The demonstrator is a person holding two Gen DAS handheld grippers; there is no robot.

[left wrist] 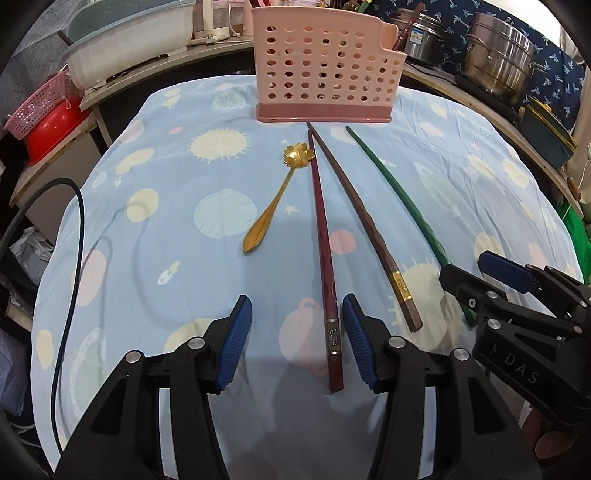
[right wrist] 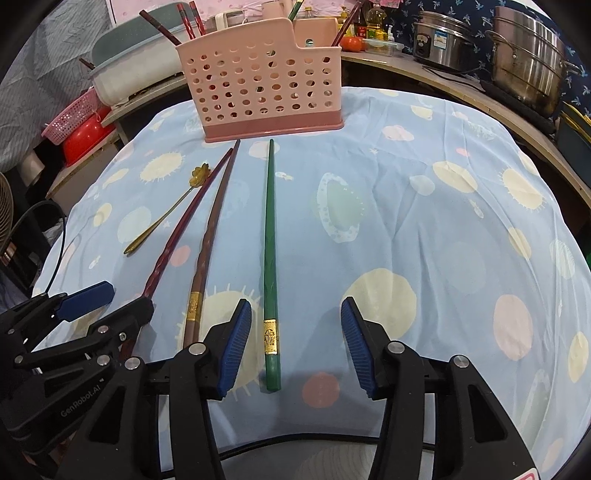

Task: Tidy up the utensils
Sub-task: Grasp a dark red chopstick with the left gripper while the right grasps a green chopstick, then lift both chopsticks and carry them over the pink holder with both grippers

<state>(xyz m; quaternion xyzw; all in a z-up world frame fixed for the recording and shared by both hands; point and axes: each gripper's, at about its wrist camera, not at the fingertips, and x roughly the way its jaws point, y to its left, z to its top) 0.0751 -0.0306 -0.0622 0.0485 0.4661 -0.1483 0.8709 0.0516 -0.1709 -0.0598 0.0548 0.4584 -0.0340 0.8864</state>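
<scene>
A pink perforated utensil holder stands at the table's far side. In front of it lie a gold flower spoon, a dark red chopstick, a brown chopstick and a green chopstick. My left gripper is open, its fingers on either side of the red chopstick's thick end. My right gripper is open, the green chopstick's thick end between its fingers, closer to the left finger.
A blue patterned cloth covers the table. A basin, red and pink baskets stand at back left. Steel pots stand at back right. Several chopsticks stand in the holder. A black cable hangs left.
</scene>
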